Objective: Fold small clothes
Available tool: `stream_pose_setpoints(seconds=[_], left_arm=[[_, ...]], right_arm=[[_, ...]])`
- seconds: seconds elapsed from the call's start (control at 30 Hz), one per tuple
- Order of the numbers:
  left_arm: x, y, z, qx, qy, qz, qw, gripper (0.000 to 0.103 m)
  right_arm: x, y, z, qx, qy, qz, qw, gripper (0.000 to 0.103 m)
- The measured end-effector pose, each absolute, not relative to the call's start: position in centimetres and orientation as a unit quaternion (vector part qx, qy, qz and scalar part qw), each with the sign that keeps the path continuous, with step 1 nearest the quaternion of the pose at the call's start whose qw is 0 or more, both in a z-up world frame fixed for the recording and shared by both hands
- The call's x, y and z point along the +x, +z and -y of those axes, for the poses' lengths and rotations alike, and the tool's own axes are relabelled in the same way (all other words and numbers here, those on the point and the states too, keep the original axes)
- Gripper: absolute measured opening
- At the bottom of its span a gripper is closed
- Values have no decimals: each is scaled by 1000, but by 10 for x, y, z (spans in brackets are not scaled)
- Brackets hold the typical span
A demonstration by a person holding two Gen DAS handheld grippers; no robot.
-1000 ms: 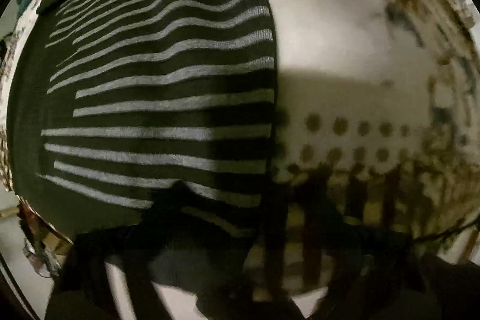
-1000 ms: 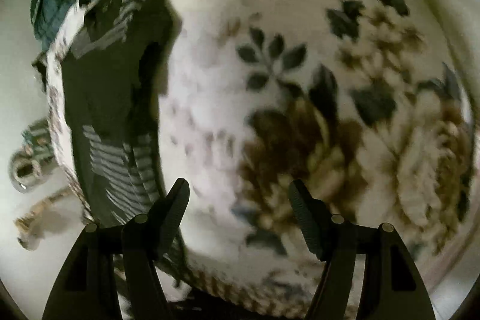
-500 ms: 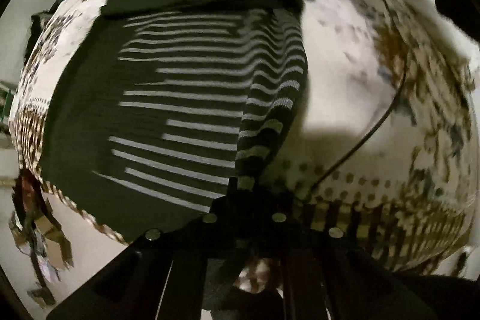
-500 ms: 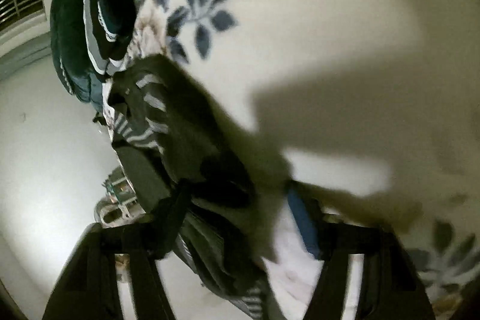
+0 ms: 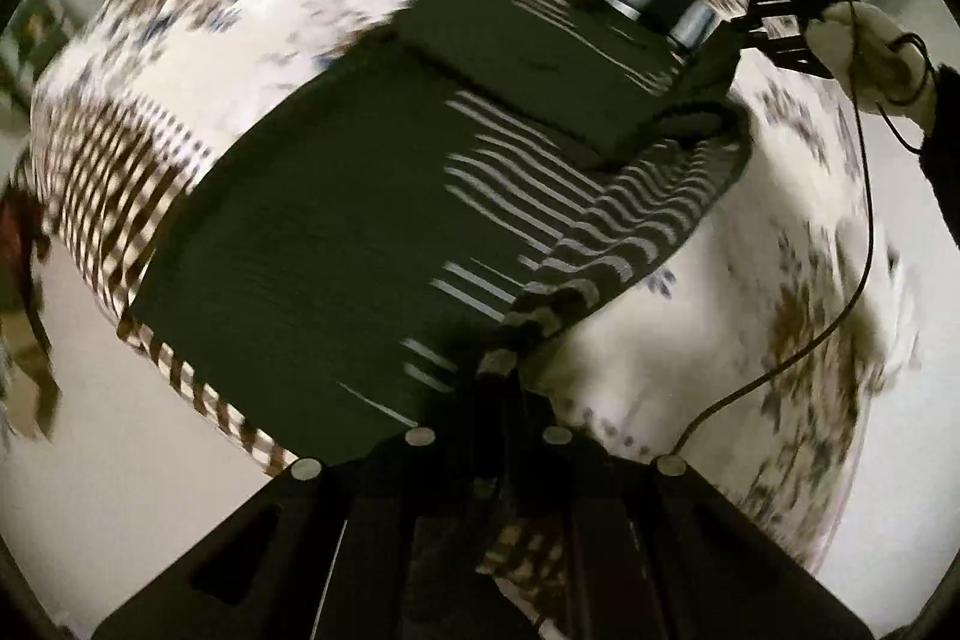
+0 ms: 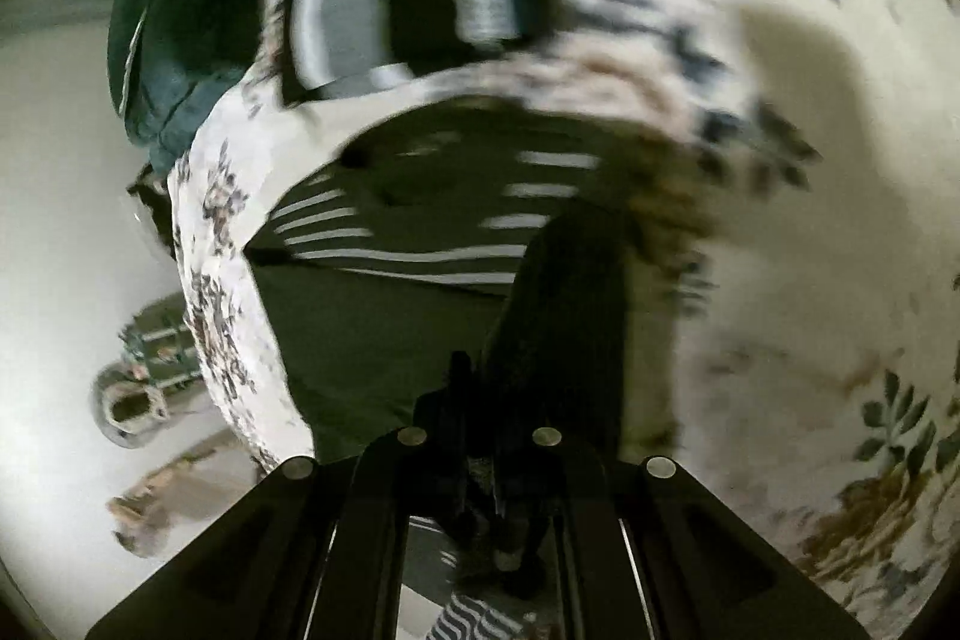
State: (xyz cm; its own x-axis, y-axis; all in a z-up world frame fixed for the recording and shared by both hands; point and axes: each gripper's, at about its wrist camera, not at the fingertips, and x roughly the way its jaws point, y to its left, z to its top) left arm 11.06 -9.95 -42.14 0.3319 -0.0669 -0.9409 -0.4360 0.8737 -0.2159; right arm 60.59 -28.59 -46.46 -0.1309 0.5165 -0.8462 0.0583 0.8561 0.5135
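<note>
Both pinches are thin: left gripper is clamped shut on the striped edge of the dark garment at bottom centre of the left view, and right gripper is closed on a dark fold of it at bottom centre of its own view, the rest lying across the floral bed. Risk is the edge slipping out of either pinch mid-carry, or the two hands drifting unevenly so the fold lands skewed. The cable at right of the left view could also snag.
</note>
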Motion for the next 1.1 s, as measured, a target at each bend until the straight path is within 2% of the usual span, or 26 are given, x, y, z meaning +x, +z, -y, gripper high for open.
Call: stream_pose_setpoints(seconds=[0.13, 0.27, 0.57, 0.73, 0.83, 0.87, 0.9, 0.93, 0.97, 1.0, 1.07, 1.1], left_arm=[[102, -435, 37, -277, 125, -555, 774, 4], [93, -453, -26, -322, 136, -543, 764, 4], [81, -487, -106, -363, 128, -534, 753, 4], [72, -537, -141, -400, 131, -559, 714, 10], [54, -556, -170, -419, 157, -571, 688, 12], [47, -555, -179, -424, 168, -568, 685, 10], [40, -552, -186, -426, 178, -565, 684, 13], [34, -549, -190, -427, 180, -562, 685, 17], [30, -546, -193, -432, 175, -558, 687, 24], [26, -542, -194, -438, 167, -553, 689, 37], [25, -536, -188, -437, 155, -550, 694, 55], [26, -533, -184, -438, 147, -549, 697, 56]], right_arm=[[613, -445, 203, 165, 181, -728, 640, 6], [624, -450, 101, 104, 176, -730, 653, 5], [635, -508, -52, 15, 142, -743, 654, 5], [634, -546, -78, 13, 118, -758, 641, 6], [633, -554, -69, 50, 125, -767, 627, 16], [631, -553, -64, 64, 133, -771, 620, 24], [628, -552, -59, 76, 141, -776, 610, 31], [625, -549, -54, 84, 149, -780, 602, 46], [618, -543, -46, 92, 163, -779, 598, 54], [613, -537, -42, 90, 172, -776, 600, 55], [594, -521, -31, 71, 200, -765, 607, 61], [586, -515, -25, 64, 207, -760, 612, 63]])
